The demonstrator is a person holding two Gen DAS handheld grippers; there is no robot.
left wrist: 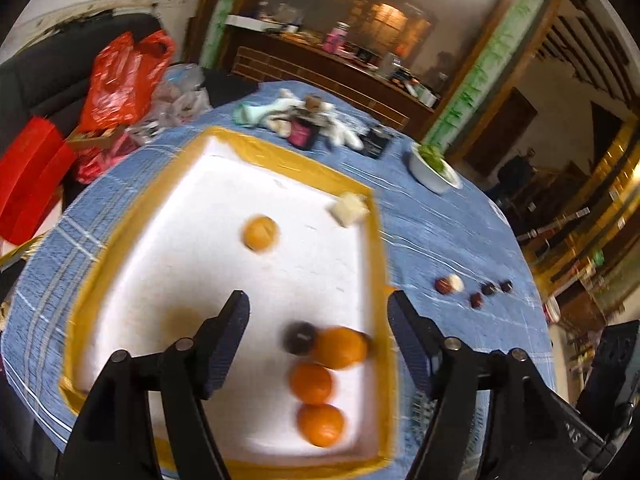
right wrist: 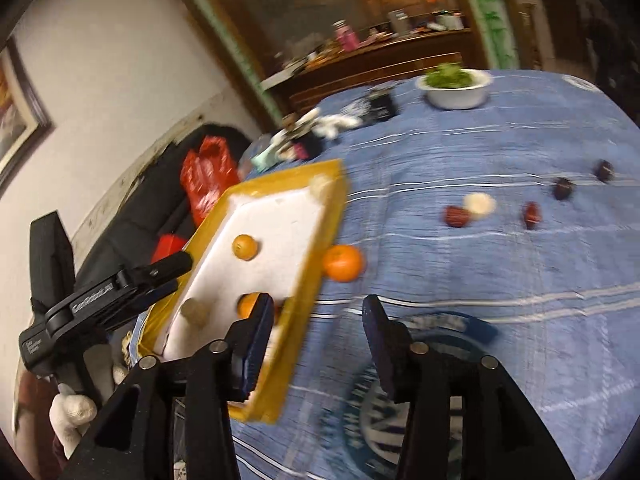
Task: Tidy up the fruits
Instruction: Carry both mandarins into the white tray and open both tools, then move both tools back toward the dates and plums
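Observation:
A white foam tray with yellow taped rim (left wrist: 376, 240) lies on the blue cloth. In it are several oranges (left wrist: 311, 383), one pale orange apart (left wrist: 260, 233), a dark fruit (left wrist: 299, 337) and a white chunk (left wrist: 349, 207). My left gripper (left wrist: 318, 312) is open and empty above the tray's near right part. In the right wrist view my right gripper (right wrist: 318, 316) is open and empty above the cloth beside the tray (right wrist: 316, 280); one orange (right wrist: 343, 263) lies on the cloth outside it. Dark red fruits (right wrist: 457, 216) and a white one (right wrist: 479, 203) lie further right.
A white bowl of greens (right wrist: 456, 87) stands at the far table edge. Clutter of gloves and small items (left wrist: 304, 120) lies behind the tray. Red bags (left wrist: 120, 76) sit on a dark sofa at left. The left gripper's body (right wrist: 104, 300) shows left of the tray.

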